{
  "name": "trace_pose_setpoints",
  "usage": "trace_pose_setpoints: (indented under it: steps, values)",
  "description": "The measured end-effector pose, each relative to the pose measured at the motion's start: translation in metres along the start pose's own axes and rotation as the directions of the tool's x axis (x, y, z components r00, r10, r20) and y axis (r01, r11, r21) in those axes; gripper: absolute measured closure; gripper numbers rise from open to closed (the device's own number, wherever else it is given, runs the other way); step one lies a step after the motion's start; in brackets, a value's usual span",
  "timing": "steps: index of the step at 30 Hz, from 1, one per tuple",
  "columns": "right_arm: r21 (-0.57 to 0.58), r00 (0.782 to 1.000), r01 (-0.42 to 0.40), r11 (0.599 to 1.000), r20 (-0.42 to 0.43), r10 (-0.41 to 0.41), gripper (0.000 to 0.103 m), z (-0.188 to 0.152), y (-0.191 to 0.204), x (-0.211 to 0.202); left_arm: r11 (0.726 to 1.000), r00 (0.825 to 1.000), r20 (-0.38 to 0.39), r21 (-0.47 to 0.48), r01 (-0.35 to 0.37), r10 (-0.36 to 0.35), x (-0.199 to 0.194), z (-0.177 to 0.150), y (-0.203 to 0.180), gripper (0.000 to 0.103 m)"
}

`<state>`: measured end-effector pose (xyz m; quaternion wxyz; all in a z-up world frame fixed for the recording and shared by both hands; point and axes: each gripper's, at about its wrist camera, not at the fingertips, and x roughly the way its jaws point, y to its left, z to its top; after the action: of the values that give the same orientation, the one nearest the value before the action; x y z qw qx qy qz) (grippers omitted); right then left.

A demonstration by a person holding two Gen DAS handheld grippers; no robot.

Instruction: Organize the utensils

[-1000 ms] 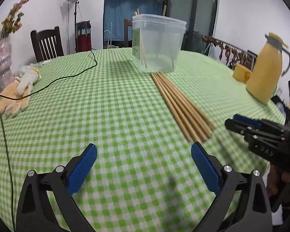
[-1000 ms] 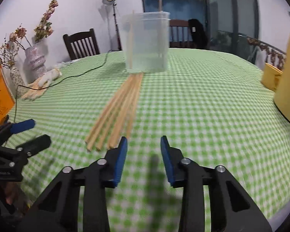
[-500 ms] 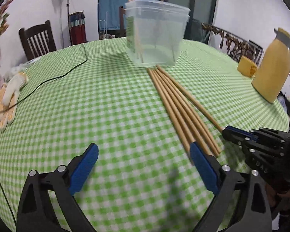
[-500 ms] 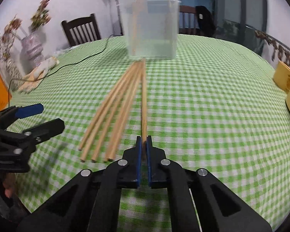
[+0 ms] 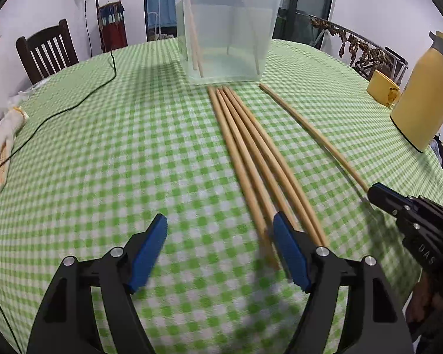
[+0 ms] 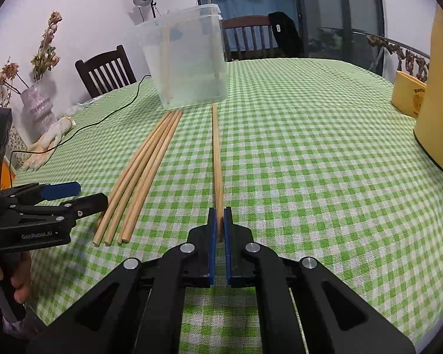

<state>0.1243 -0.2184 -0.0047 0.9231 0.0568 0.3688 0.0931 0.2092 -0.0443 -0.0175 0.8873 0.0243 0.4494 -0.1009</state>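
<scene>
my right gripper (image 6: 219, 230) is clamped on one long wooden chopstick (image 6: 216, 159) mid-frame, left gripper (image 5: 220, 246) wide open at lower frame

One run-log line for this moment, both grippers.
right gripper: shut on single chopstick, near end | left gripper: open, beside four chopsticks on tablecloth | clear container: holds some sticks
</scene>
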Motion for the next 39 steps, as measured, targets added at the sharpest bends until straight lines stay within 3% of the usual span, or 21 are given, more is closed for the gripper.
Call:
trace_pose_setpoints:
  steps: [4, 7, 14, 17, 18, 19, 21, 27, 30, 32, 34, 39]
  values:
    - [-0.016, 1.000, -0.008, 1.000, 0.002, 0.008, 0.098, 0.000, 0.004, 0.001, 0.999, 0.999, 0.022, 0.021, -0.044, 0.044, -0.002, -0.003, -0.004, 0.031]
    - [-0.015, 1.000, -0.010, 1.000, -0.002, 0.010, 0.098, -0.001, 0.004, 0.001, 0.999, 0.999, 0.013, -0.013, -0.033, 0.034, -0.002, -0.007, 0.002, 0.031]
    - [-0.052, 1.000, 0.001, 0.999, -0.008, -0.001, 0.098, -0.008, 0.012, 0.000, 0.997, 0.999, 0.003, 0.063, -0.041, 0.041, -0.007, -0.017, -0.005, 0.032]
    - [-0.059, 1.000, 0.004, 0.998, 0.000, -0.004, 0.098, -0.013, 0.014, -0.001, 0.997, 0.999, 0.013, 0.066, -0.036, 0.035, -0.014, -0.021, -0.003, 0.059]
    - [-0.053, 1.000, -0.003, 0.999, 0.002, 0.003, 0.098, -0.014, 0.014, -0.002, 0.998, 1.000, 0.014, 0.060, -0.017, 0.016, -0.017, -0.022, -0.001, 0.084]
    - [-0.047, 1.000, -0.014, 0.999, 0.009, 0.014, 0.098, -0.016, 0.014, -0.004, 0.999, 1.000, 0.005, 0.049, 0.011, -0.011, -0.019, -0.024, 0.001, 0.100]
    - [-0.055, 1.000, -0.009, 0.998, 0.014, 0.010, 0.098, -0.018, 0.014, -0.006, 0.996, 0.996, -0.016, -0.006, 0.093, -0.093, -0.024, -0.026, 0.010, 0.100]
    - [-0.034, 1.000, -0.007, 0.999, 0.027, 0.008, 0.098, -0.023, 0.007, -0.010, 0.996, 0.996, -0.003, -0.011, 0.094, -0.094, -0.032, -0.038, 0.017, 0.099]
    - [-0.037, 0.999, -0.003, 0.999, 0.033, 0.005, 0.097, -0.023, 0.008, -0.011, 0.993, 0.993, -0.008, -0.011, 0.116, -0.116, -0.035, -0.041, 0.018, 0.092]
    - [-0.037, 0.999, -0.003, 0.999, 0.041, 0.005, 0.085, -0.024, 0.007, -0.013, 0.991, 0.991, -0.012, -0.015, 0.133, -0.133, -0.036, -0.042, 0.019, 0.087]
    - [-0.041, 0.998, 0.013, 0.999, 0.059, -0.010, 0.059, -0.024, 0.007, -0.016, 0.992, 0.992, -0.011, 0.005, 0.129, -0.129, -0.036, -0.043, 0.015, 0.084]
    - [-0.061, 0.998, 0.024, 0.998, 0.053, -0.020, 0.060, -0.024, 0.007, -0.015, 0.991, 0.991, -0.010, 0.024, 0.132, -0.132, -0.036, -0.043, 0.010, 0.081]
